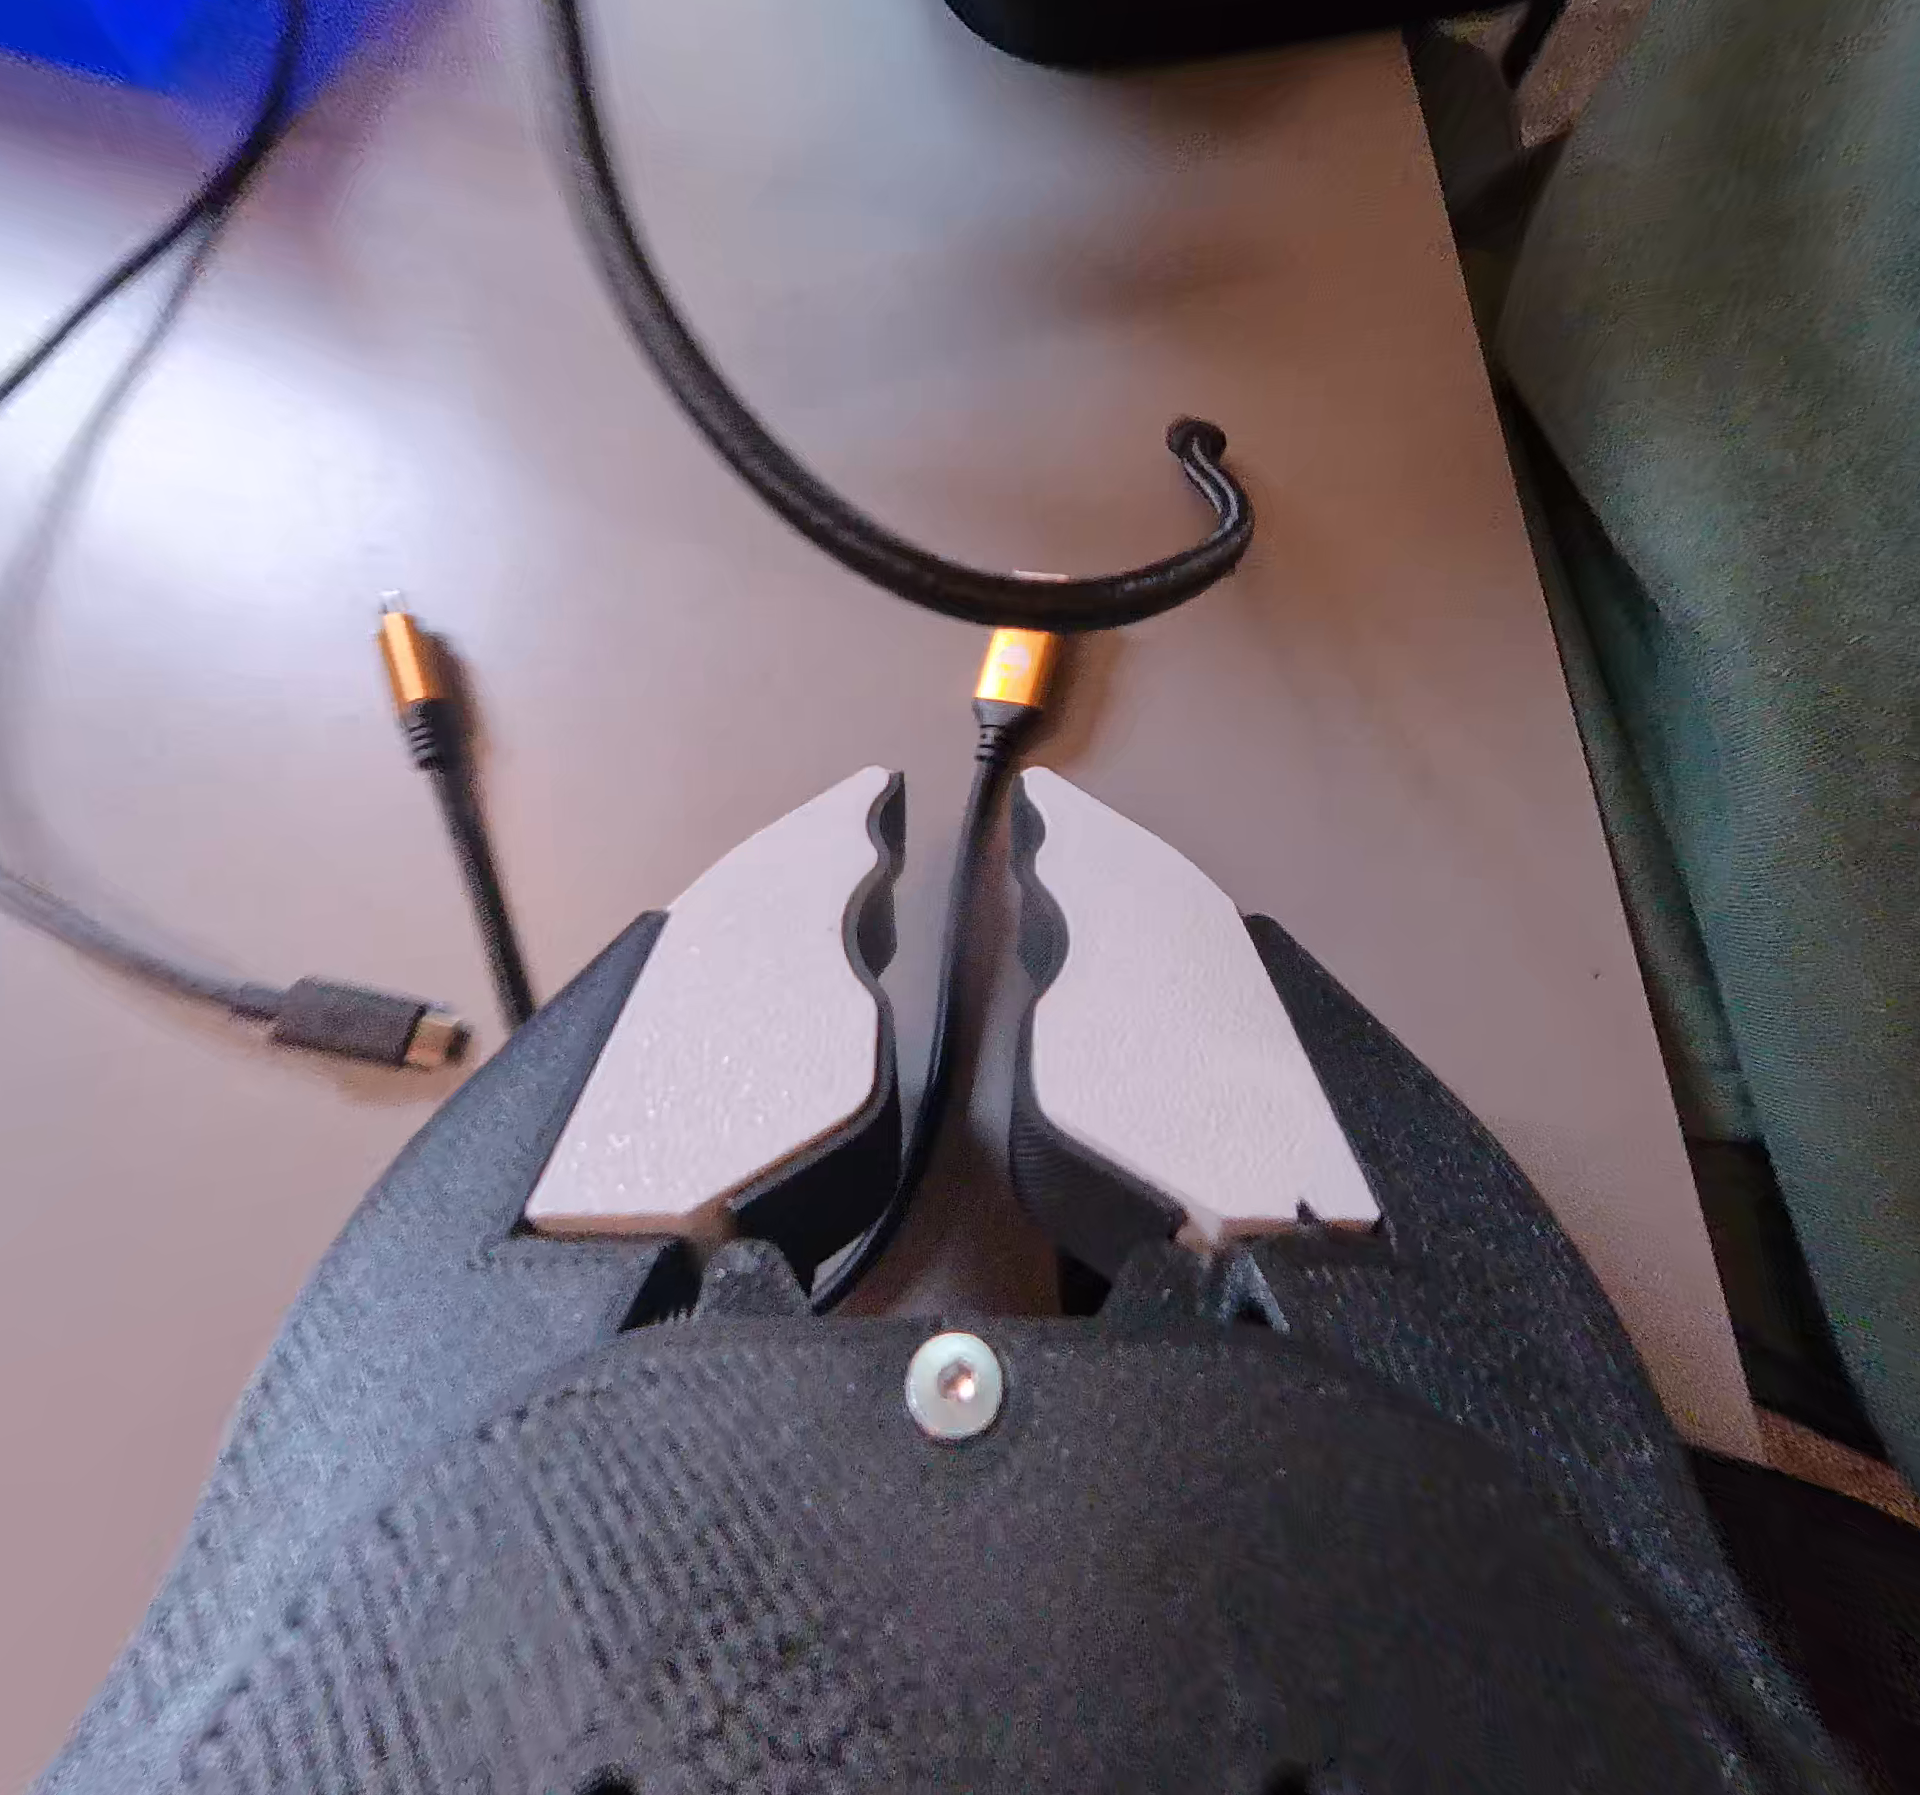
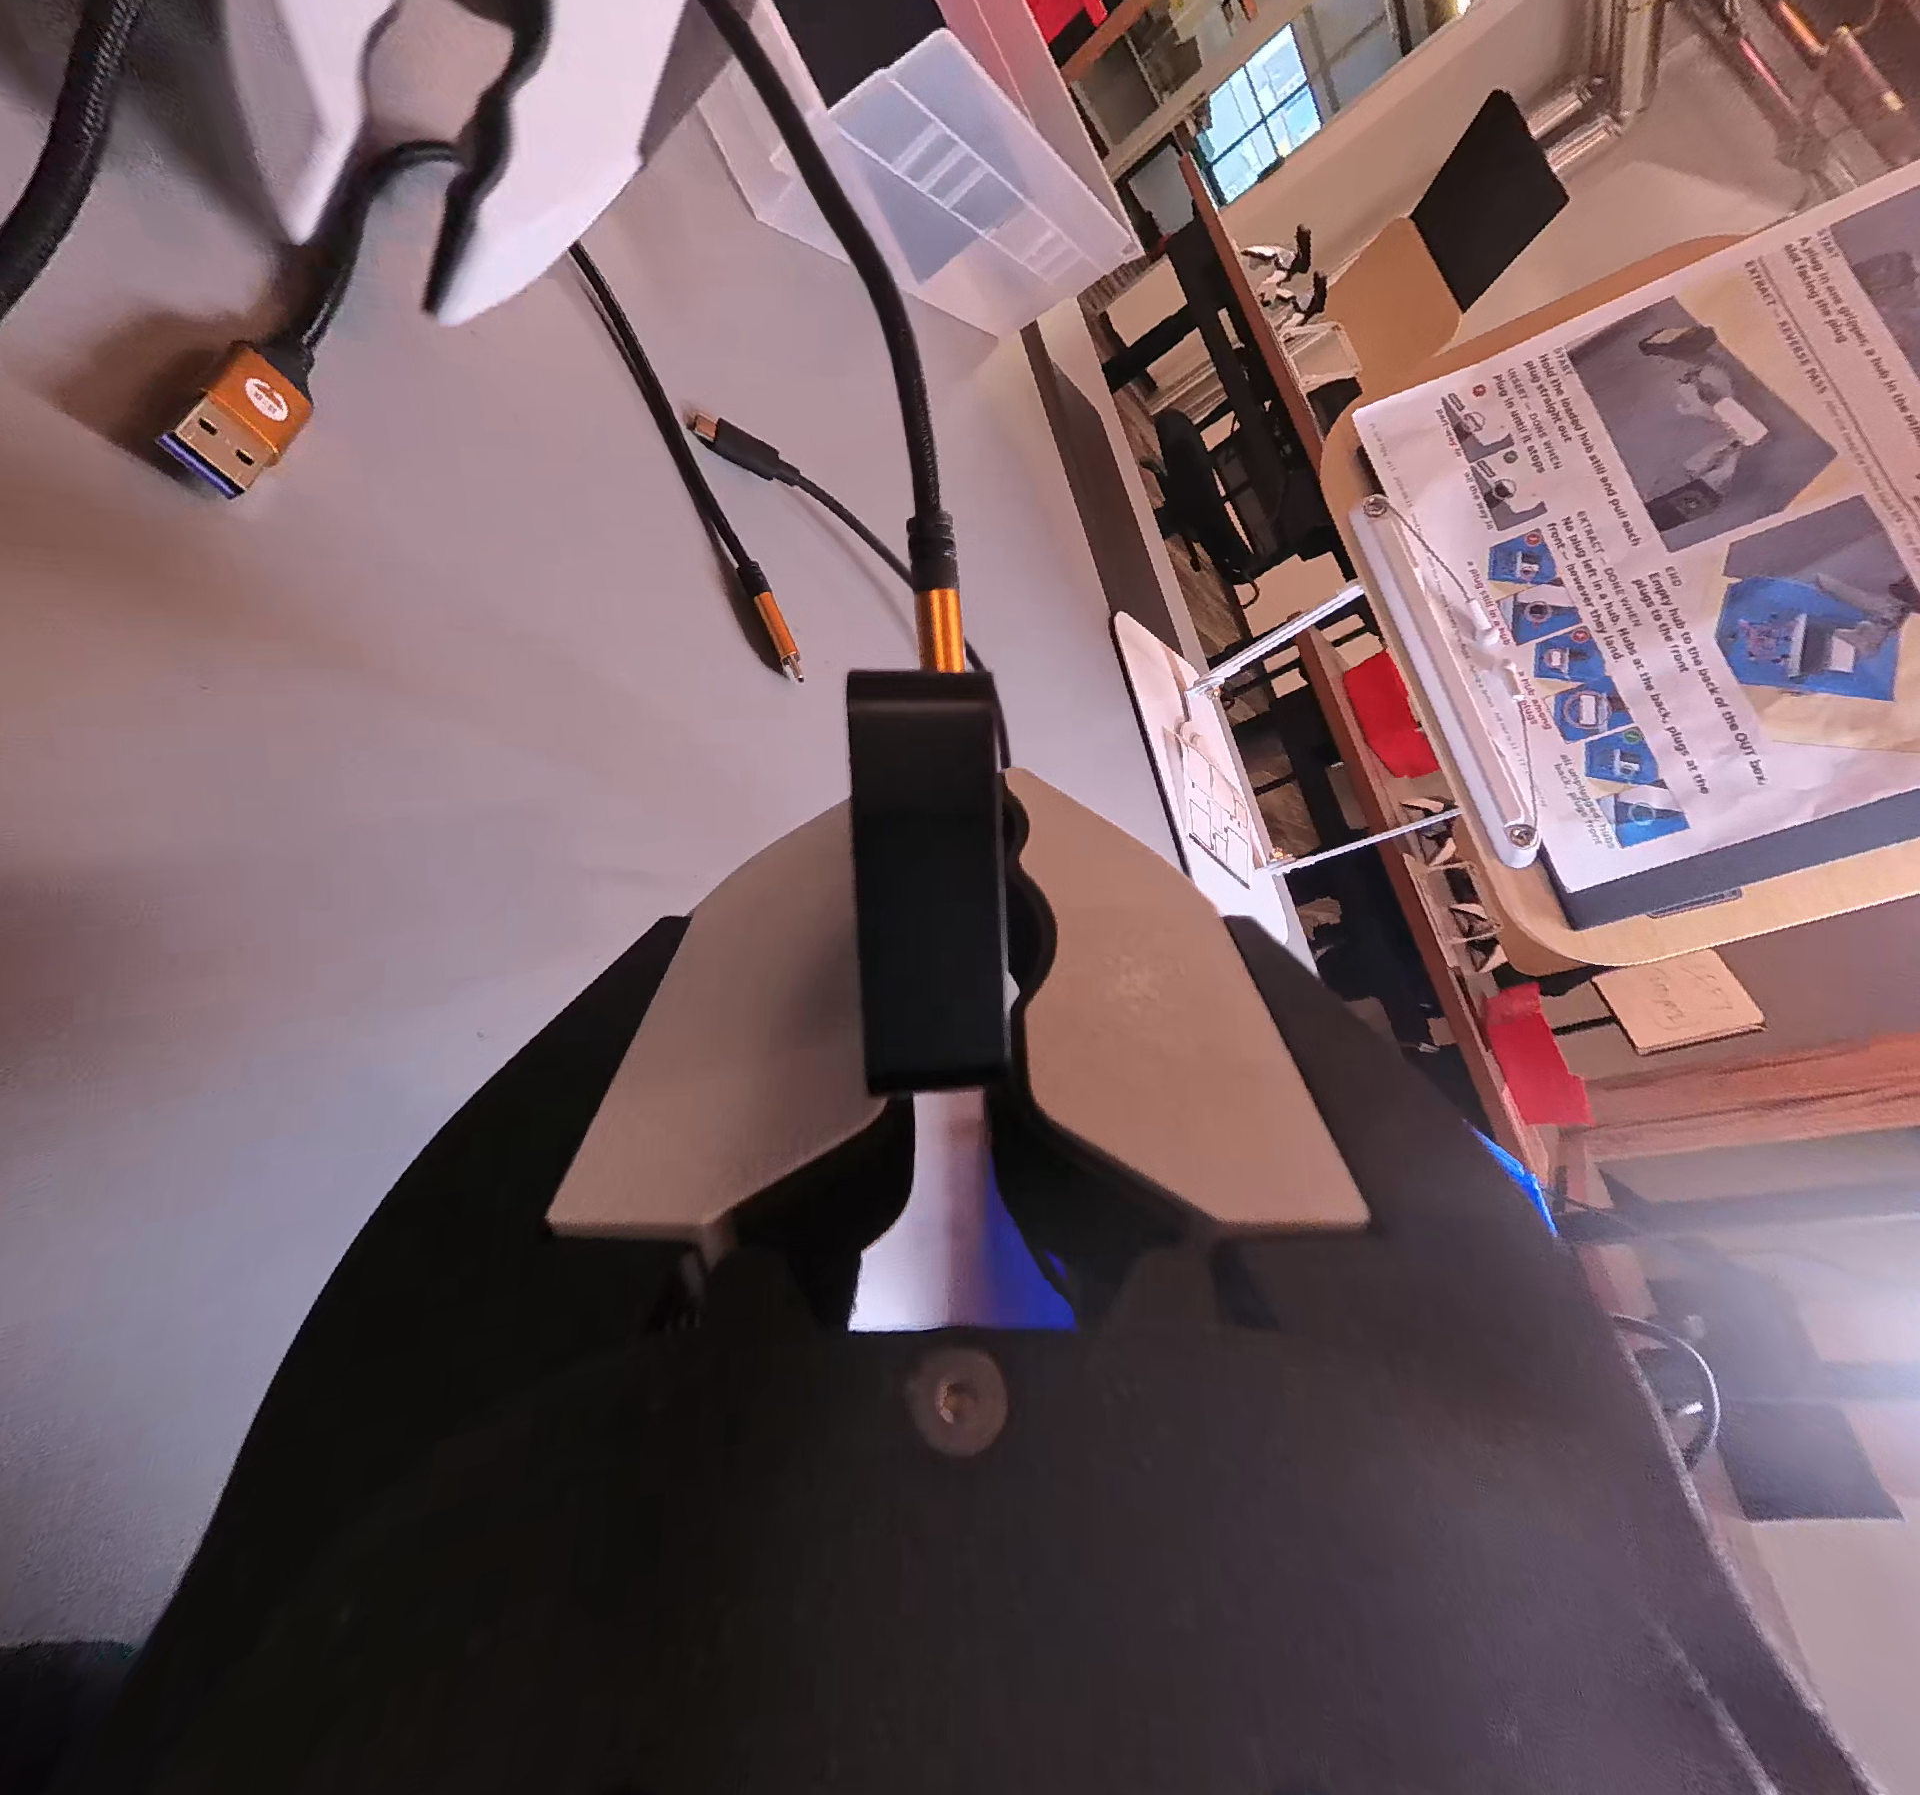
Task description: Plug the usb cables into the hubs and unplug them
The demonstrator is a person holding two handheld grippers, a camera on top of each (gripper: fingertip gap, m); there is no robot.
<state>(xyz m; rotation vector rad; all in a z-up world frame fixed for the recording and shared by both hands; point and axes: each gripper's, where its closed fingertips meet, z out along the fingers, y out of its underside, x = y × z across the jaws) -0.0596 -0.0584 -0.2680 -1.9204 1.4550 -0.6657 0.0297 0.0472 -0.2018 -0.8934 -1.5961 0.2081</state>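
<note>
In the left wrist view my left gripper (image 1: pixel 963 784) hangs low over the grey table (image 1: pixel 935 291). Its jaws stand a little apart around a thin black cable (image 1: pixel 951 966) that ends in an orange USB-A plug (image 1: pixel 1013 670) lying just ahead. That plug (image 2: pixel 234 420) and the left gripper (image 2: pixel 379 270) also show in the right wrist view. My right gripper (image 2: pixel 935 800) is shut on a black hub (image 2: pixel 925 872), held upright. An orange-collared plug (image 2: pixel 940 628) sits in the hub's far end, and its thick black cable (image 2: pixel 883 291) arcs up and away.
A small orange plug (image 1: pixel 405 665) and a grey plug (image 1: pixel 364 1023) lie left of my left gripper. A thick braided cable (image 1: pixel 727 436) loops across the table. The table edge and a green seat (image 1: pixel 1714 498) are at the right. A clear bin (image 2: pixel 935 166) and an instruction sheet (image 2: pixel 1662 550) stand beyond.
</note>
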